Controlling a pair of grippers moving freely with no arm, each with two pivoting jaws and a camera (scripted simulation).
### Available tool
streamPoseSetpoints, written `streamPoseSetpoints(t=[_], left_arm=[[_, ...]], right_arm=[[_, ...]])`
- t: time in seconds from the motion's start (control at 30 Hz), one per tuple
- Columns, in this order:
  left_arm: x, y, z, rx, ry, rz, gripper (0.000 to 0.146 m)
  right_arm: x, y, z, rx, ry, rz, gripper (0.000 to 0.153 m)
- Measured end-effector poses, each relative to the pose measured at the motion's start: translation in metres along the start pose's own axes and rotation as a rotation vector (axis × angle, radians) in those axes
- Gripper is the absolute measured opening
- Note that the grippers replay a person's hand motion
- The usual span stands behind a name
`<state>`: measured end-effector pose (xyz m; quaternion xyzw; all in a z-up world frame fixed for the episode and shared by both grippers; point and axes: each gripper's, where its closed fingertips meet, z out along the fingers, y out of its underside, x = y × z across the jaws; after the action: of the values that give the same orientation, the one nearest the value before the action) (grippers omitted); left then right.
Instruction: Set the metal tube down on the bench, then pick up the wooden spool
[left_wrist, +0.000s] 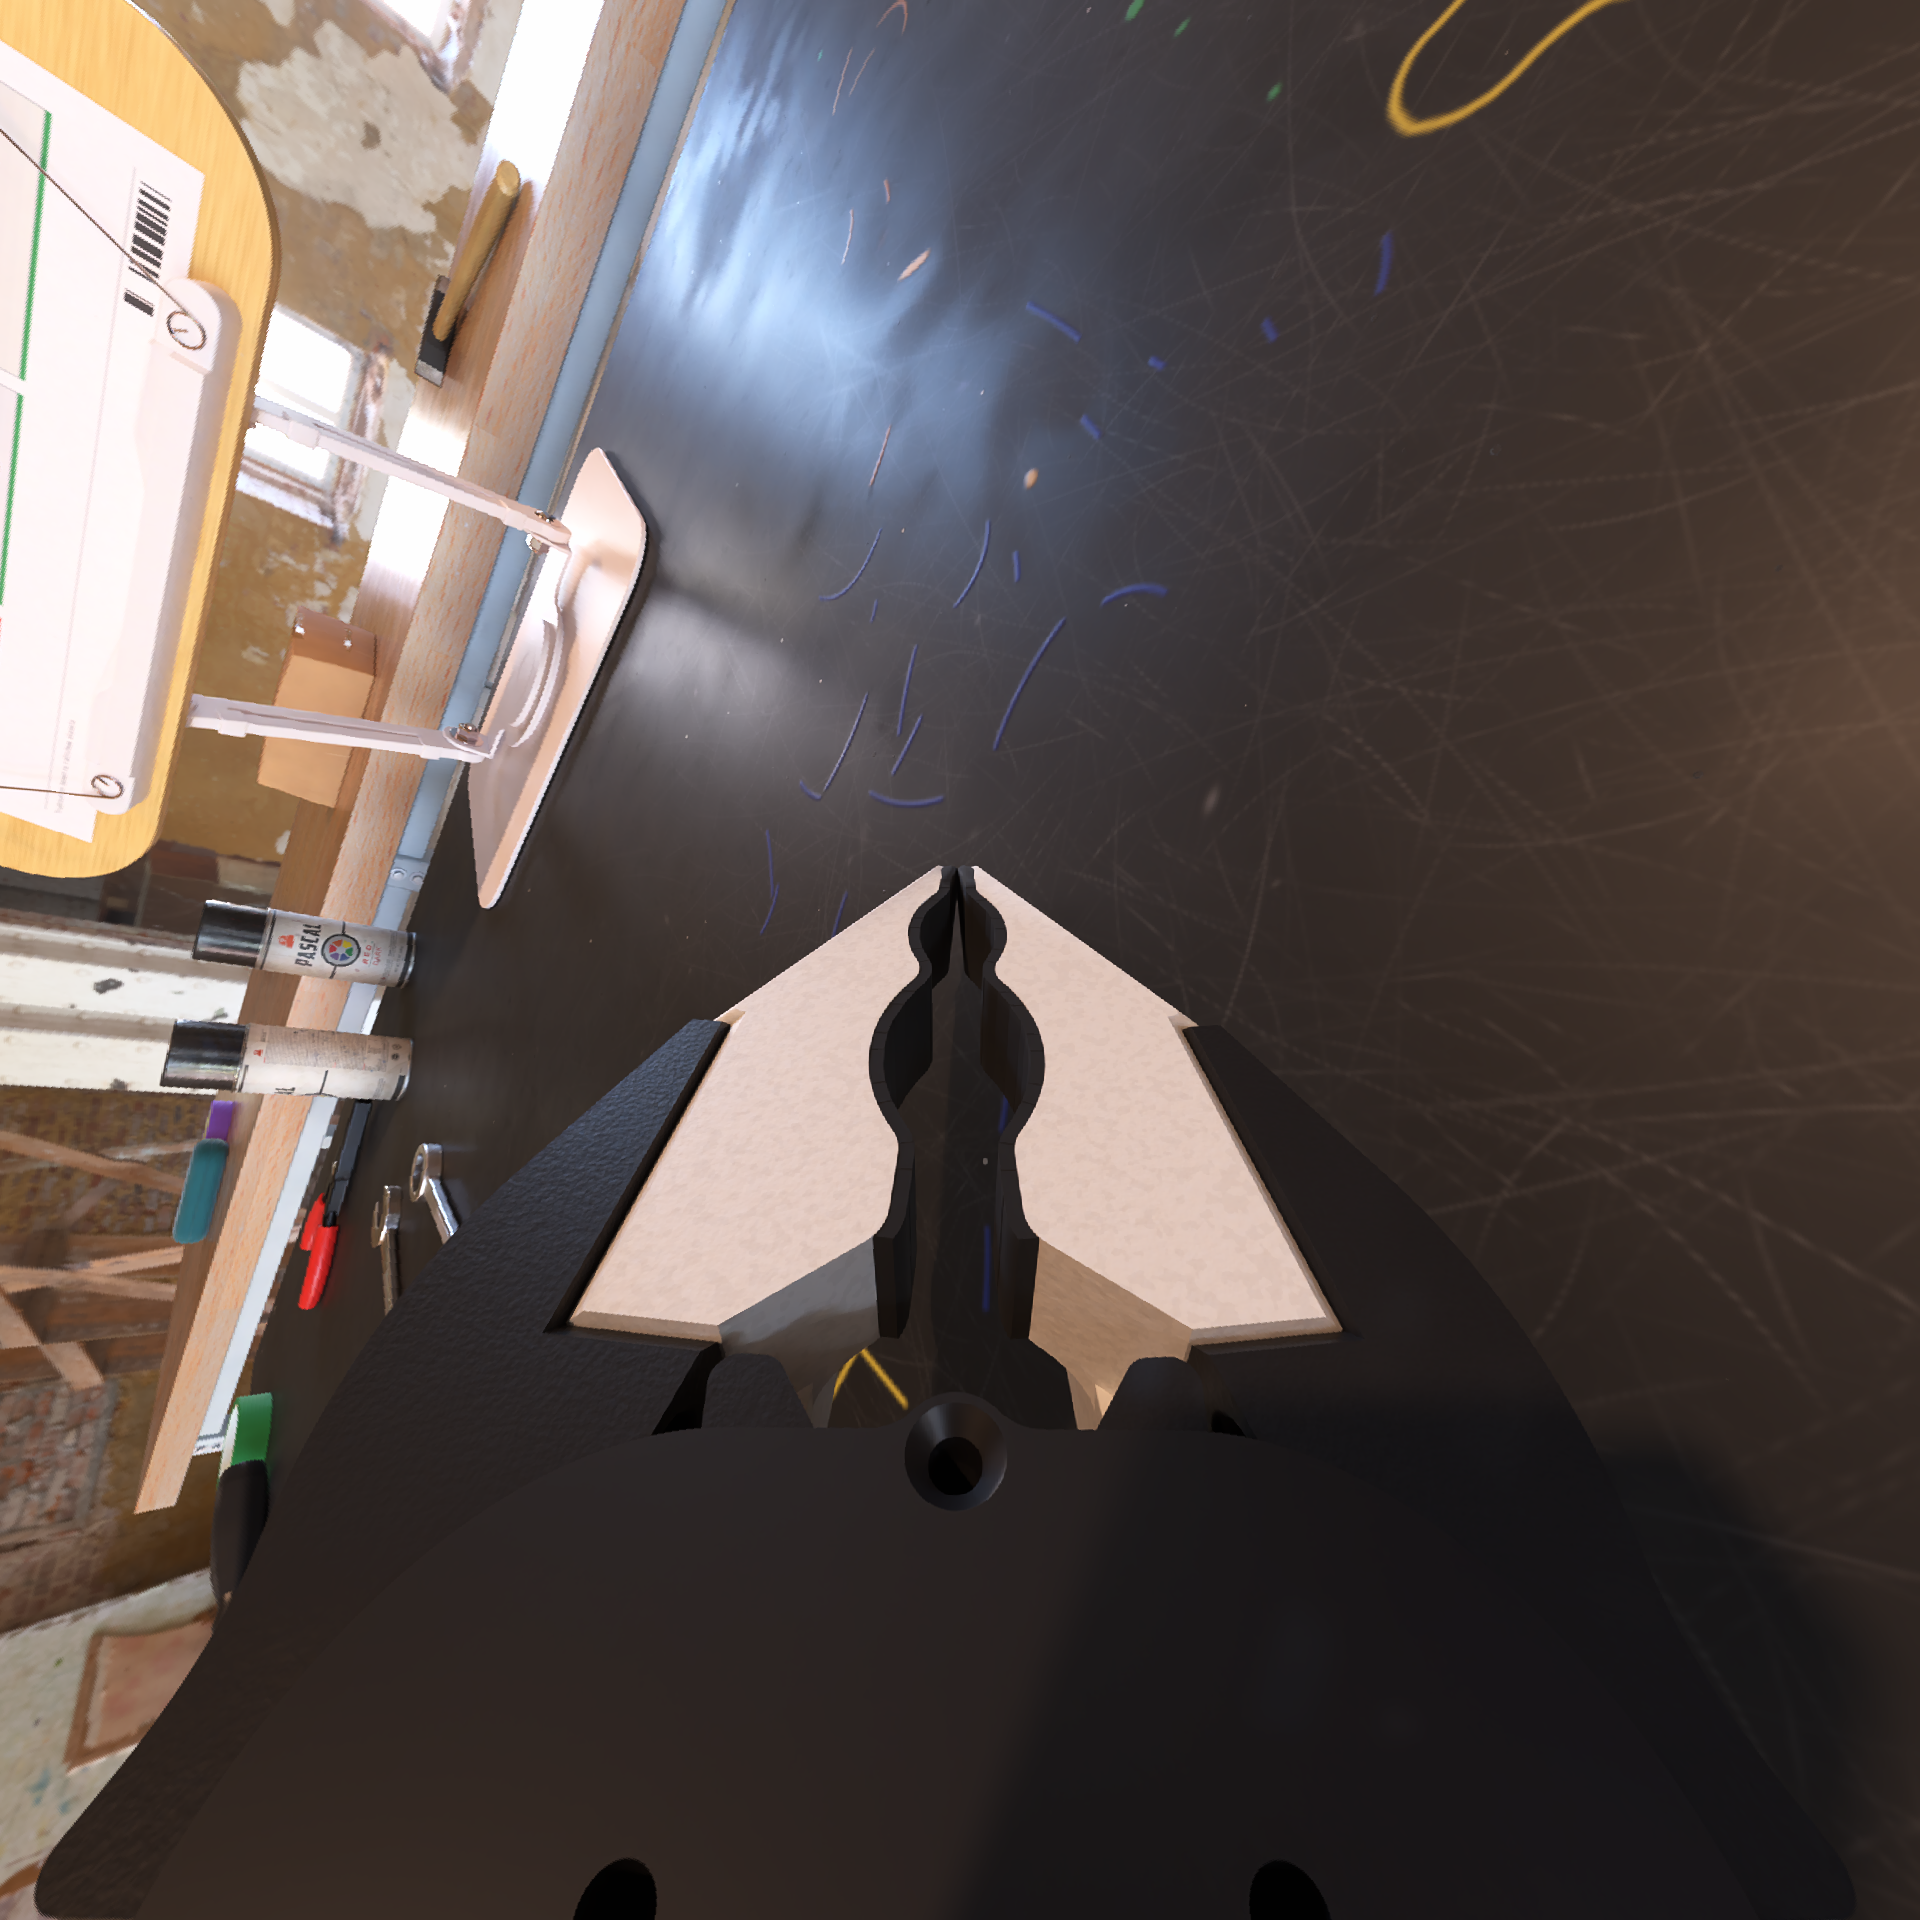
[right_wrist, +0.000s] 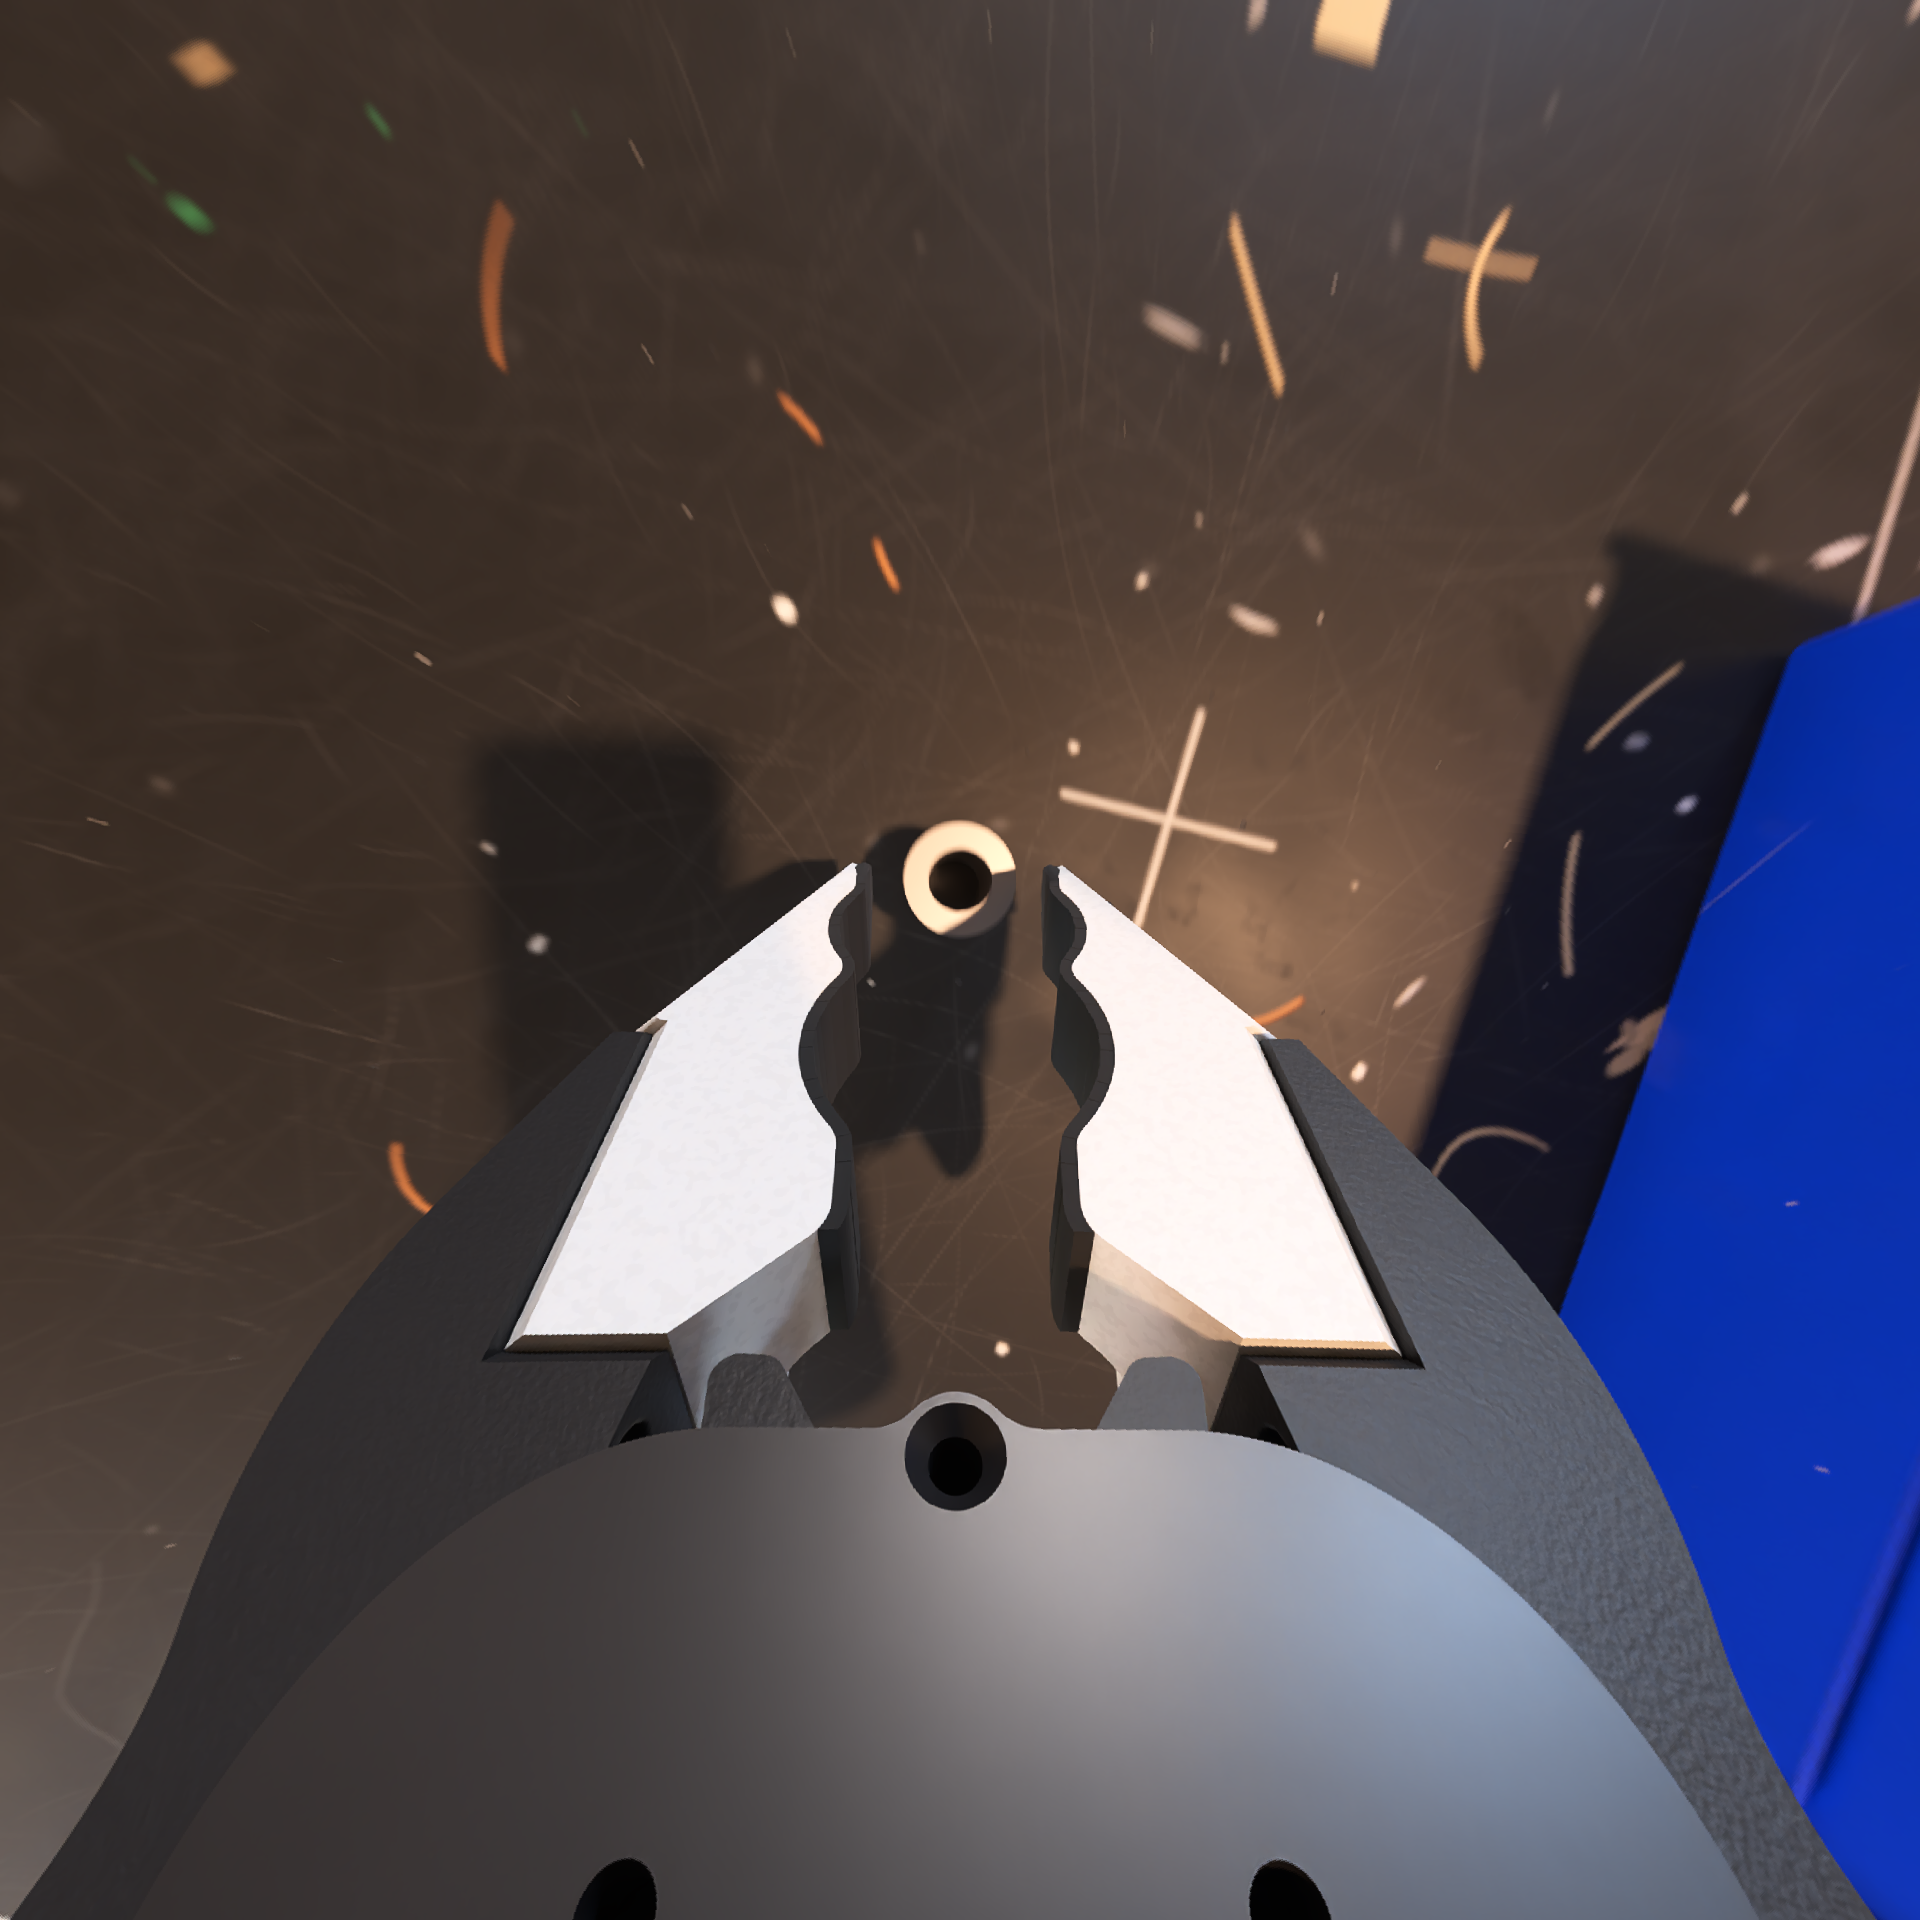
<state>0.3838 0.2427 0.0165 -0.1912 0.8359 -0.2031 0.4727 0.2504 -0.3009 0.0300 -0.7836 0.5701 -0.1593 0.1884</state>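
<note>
Right wrist view: the right gripper (right_wrist: 954, 883) hangs with fingers apart over the upright metal tube (right_wrist: 958, 878) on the bench (right_wrist: 623, 520) (blue box (right_wrist: 1766, 1143) beside). Left gripper (left_wrist: 958, 873): fingertips together, empty.

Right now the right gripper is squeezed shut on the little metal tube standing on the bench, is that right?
Not quite. In the right wrist view the right gripper is open, its fingertips apart on either side of the metal tube, which stands on the bench.

Blue box (right_wrist: 1766, 1039) cut off right.
</note>
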Motion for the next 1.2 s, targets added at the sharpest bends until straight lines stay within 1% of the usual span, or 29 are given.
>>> streamPoseSetpoints(t=[0.1, 0.17, 0.23, 0.3, 0.4, 0.47, 0.57, 0.67, 0.77, 0.97, 1.1, 1.2], left_arm=[[0.000, 0.000, 0.000, -0.001, 0.003, -0.003, 0.000], [0.000, 0.000, 0.000, -0.001, 0.002, -0.002, 0.000], [0.000, 0.000, 0.000, -0.001, -0.001, 0.000, 0.000], [0.000, 0.000, -0.001, 0.000, -0.005, 0.003, 0.000], [0.001, 0.000, -0.001, 0.001, -0.010, 0.009, 0.000], [0.001, 0.000, -0.001, 0.002, -0.010, 0.008, 0.000], [0.001, 0.000, -0.001, 0.002, -0.009, 0.006, 0.000], [0.002, -0.001, -0.001, 0.004, -0.006, 0.004, 0.000], [0.002, -0.001, -0.002, 0.006, -0.002, 0.001, 0.000], [0.003, -0.001, -0.002, 0.010, 0.002, -0.002, 0.001], [0.004, -0.001, -0.002, 0.010, 0.006, -0.006, 0.001], [0.004, -0.001, -0.002, 0.010, 0.006, -0.005, 0.001]], right_arm=[[-0.014, -0.035, -0.020, 0.091, -0.019, -0.049, 0.033], [-0.037, -0.074, -0.026, 0.152, -0.053, -0.124, 0.033], [-0.071, -0.118, -0.020, 0.203, -0.122, -0.225, 0.034], [-0.105, -0.158, -0.003, 0.225, -0.188, -0.310, 0.034], [-0.147, -0.205, 0.036, 0.202, -0.272, -0.396, 0.035], [-0.165, -0.233, 0.063, 0.191, -0.289, -0.445, 0.034], [-0.185, -0.262, 0.099, 0.153, -0.318, -0.465, 0.036], [-0.193, -0.281, 0.129, 0.130, -0.283, -0.506, 0.038], [-0.196, -0.291, 0.148, 0.115, -0.286, -0.516, 0.036], [-0.203, -0.298, 0.162, 0.111, -0.354, -0.507, 0.032], [-0.205, -0.298, 0.169, 0.088, -0.343, -0.511, 0.032], [-0.206, -0.299, 0.173, 0.084, -0.353, -0.500, 0.028]])
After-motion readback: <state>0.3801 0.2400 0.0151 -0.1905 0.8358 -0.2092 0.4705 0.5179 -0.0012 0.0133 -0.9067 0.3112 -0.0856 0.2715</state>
